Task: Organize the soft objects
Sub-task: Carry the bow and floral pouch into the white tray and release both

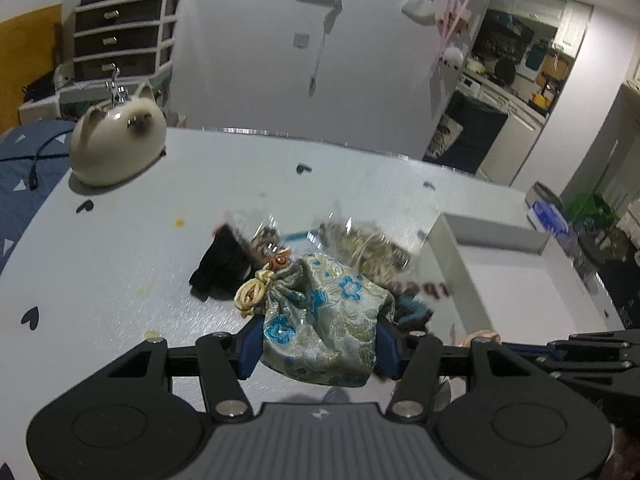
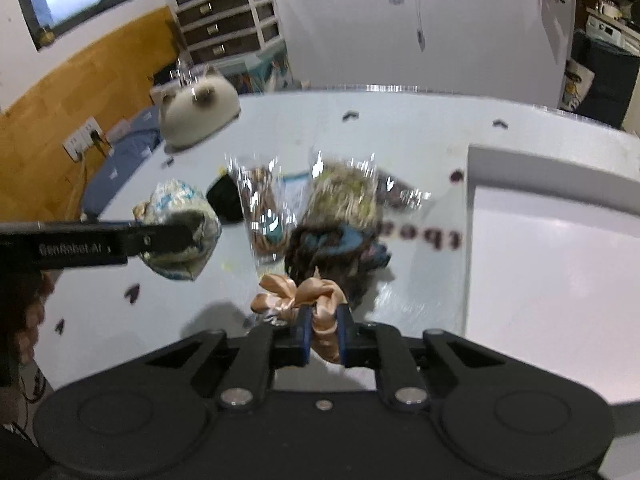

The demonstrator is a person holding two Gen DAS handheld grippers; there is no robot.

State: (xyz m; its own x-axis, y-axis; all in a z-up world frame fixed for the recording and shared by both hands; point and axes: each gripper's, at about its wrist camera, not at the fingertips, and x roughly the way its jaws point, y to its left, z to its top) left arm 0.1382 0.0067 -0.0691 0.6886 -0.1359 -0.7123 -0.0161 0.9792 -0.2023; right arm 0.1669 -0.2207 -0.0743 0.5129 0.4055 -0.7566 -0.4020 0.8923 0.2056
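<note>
White desk (image 1: 120, 248) w/ small dark heart marks fills both views; kitchen area and a drawer unit sit in the bkgd. Task items: brocade drawstring pouch (image 1: 320, 320), pale w/ blue flowers, is clamped between the blue pads of the left hand-held gripper (image 1: 318, 344), jaws part-way apart and pressing on the fabric from both sides; right wrist view shows the pouch clear of the desk, shadow beneath it. Peach satin ribbon bow (image 2: 304, 296) is pinched in the right hand-held gripper (image 2: 323, 334), jaws closed down tight on the ribbon's tail. Just beyond both: a loose pile of clear-wrapped packets (image 2: 344, 192), a dark knit item w/ blue trim (image 2: 332, 248) and a black cloth piece (image 1: 218, 264), all touching or overlapping at desk centre. White shallow tray (image 2: 560, 248) lies to the right of the pile, interior bare as far as visible. Cream cat-shaped plush (image 1: 118, 144) sits at the far left, well apart. Step in hand, est.: pick phase done for two items, transfer pending. Next move likely requires carrying each item over the tray wall, lowering, then releasing; keep grip firm on the slippery ribbon, and avoid dragging the pile. Blur limits detail on the packets.
</note>
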